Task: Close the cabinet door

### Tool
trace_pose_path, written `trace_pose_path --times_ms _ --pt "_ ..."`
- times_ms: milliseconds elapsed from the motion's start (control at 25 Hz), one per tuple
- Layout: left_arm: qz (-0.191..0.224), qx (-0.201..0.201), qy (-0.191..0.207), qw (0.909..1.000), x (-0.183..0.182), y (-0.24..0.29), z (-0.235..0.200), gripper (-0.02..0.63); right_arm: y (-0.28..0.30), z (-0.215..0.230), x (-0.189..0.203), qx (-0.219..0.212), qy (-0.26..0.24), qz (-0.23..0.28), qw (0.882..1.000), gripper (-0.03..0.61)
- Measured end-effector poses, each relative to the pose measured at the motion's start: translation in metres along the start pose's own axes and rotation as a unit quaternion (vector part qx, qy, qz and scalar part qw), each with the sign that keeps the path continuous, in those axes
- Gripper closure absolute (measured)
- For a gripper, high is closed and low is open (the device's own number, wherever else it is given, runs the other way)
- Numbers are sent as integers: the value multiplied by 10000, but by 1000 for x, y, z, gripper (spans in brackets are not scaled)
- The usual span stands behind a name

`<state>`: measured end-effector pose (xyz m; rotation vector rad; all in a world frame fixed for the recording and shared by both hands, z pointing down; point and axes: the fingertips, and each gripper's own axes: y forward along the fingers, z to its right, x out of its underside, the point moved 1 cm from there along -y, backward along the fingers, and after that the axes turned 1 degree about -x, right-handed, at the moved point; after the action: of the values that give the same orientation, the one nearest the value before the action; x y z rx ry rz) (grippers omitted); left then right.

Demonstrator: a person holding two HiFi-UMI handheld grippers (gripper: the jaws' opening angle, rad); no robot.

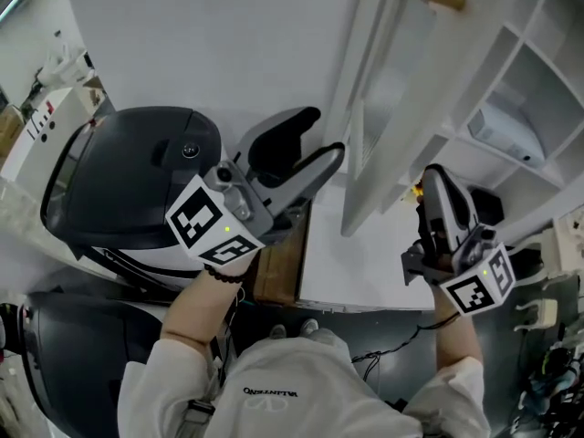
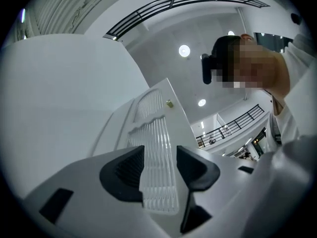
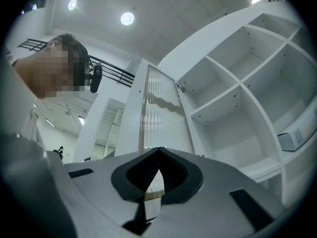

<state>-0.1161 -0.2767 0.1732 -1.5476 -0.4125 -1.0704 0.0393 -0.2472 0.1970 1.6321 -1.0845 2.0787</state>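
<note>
Cabinet door [image 1: 400,80] is standing ajar at upper centre, beside open shelves [image 1: 538,89]; left gripper [image 1: 321,135], centre, is hovering near it, jaws wide; right gripper [image 1: 436,185], lower right, is keeping jaws together, empty.

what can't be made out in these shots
- Whether the left tool touches the door: the head view's steep angle hides any gap, and the left gripper view shows only open jaws before it.
- White thing in the cabinet: blurred in the head view, cut by the lens edge in the right gripper view.
- Orange bit by the right tool: head view, mostly hidden behind the tool.
</note>
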Motion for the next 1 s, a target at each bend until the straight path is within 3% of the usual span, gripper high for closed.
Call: trace_pose_path --times_ms 560,880,1000 --pt "536 917 -492 9931 -64 70 6 426 37 -11 -58 -1040 132 224 9942 569" --pt "640 1278 -445 9887 -94 90 23 433 45 -29 -89 -1509 317 413 9872 569" --pt "636 1389 -446 9872 -100 95 28 436 48 -38 -100 -1700 145 445 9843 569"
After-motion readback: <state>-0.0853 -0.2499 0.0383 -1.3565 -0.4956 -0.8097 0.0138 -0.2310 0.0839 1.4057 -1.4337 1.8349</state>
